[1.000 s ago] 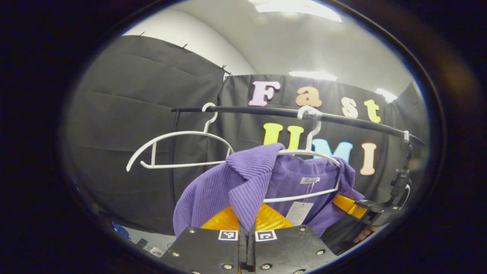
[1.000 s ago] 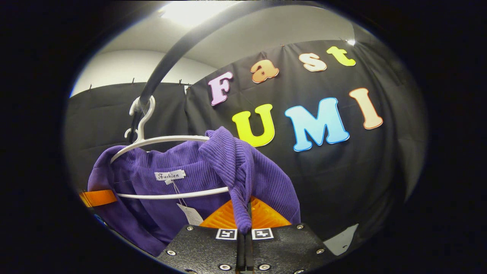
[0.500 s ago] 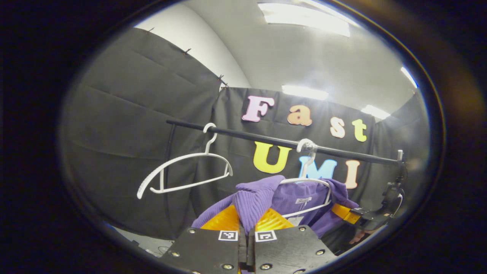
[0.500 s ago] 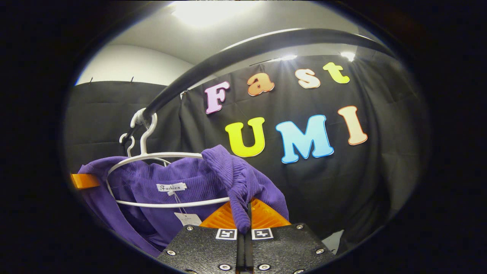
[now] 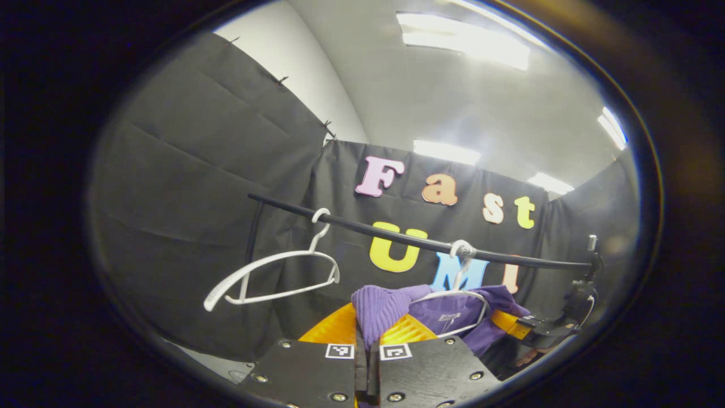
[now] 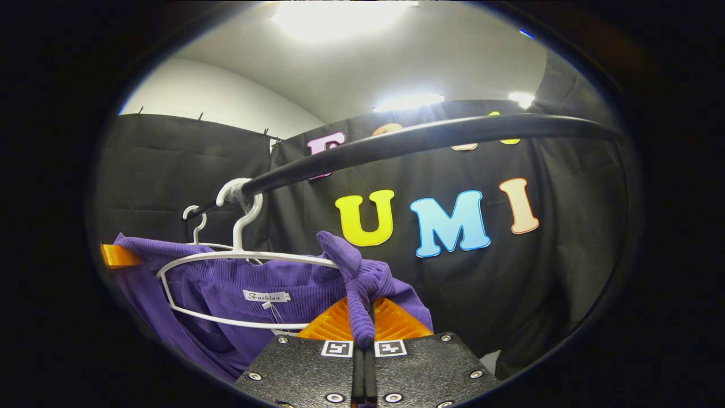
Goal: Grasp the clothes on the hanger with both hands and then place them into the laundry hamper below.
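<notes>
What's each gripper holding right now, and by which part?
Both hold the purple sweater. Left gripper pinches one shoulder fold, right gripper the other; the sweater is partly on the white hanger.

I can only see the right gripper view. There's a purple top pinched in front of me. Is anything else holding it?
Observer: Yes, the left gripper pinches the purple top's other shoulder.
Operator: That second white hook behind mine, what's on it?
Observer: An empty hanger, bare and tilted on the rail.
Operator: Who's holding my gripper?
Observer: A hand shows just beneath the right gripper, low on the right of the left gripper view.
</notes>
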Tool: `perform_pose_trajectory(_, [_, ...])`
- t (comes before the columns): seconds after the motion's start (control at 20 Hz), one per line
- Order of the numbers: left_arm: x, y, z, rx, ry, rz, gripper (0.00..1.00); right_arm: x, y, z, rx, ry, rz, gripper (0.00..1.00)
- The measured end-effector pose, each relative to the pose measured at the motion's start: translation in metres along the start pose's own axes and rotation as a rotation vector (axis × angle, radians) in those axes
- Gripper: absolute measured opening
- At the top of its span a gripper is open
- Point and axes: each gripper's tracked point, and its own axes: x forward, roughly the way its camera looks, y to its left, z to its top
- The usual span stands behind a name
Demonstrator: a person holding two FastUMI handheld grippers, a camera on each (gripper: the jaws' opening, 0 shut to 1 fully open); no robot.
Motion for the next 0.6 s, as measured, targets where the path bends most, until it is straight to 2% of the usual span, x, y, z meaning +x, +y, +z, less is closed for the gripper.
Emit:
perform_pose_trajectory(0.05, [-0.002, 0.007, 0.004, -0.008, -0.001, 0.001, 0.01, -0.003, 0.002, 0.003, -0.003, -0.004, -0.001, 0.0])
perform_pose_trajectory(0.2, [-0.004, 0.027, 0.008, -0.03, 0.012, -0.005, 0.01, -0.004, 0.007, 0.011, -0.021, -0.017, -0.01, 0.0])
perform_pose_trajectory(0.25, [-0.001, 0.032, 0.008, -0.03, 0.019, -0.01, 0.07, -0.004, 0.014, 0.01, -0.023, -0.02, -0.014, 0.0])
perform_pose_trajectory(0.3, [0.002, 0.039, 0.008, -0.025, 0.025, -0.013, 0.01, -0.004, 0.018, 0.01, -0.023, -0.021, -0.022, 0.0])
perform_pose_trajectory(0.6, [0.014, 0.074, 0.003, -0.03, 0.052, -0.036, 0.01, -0.005, 0.024, 0.015, -0.036, -0.028, -0.078, 0.0])
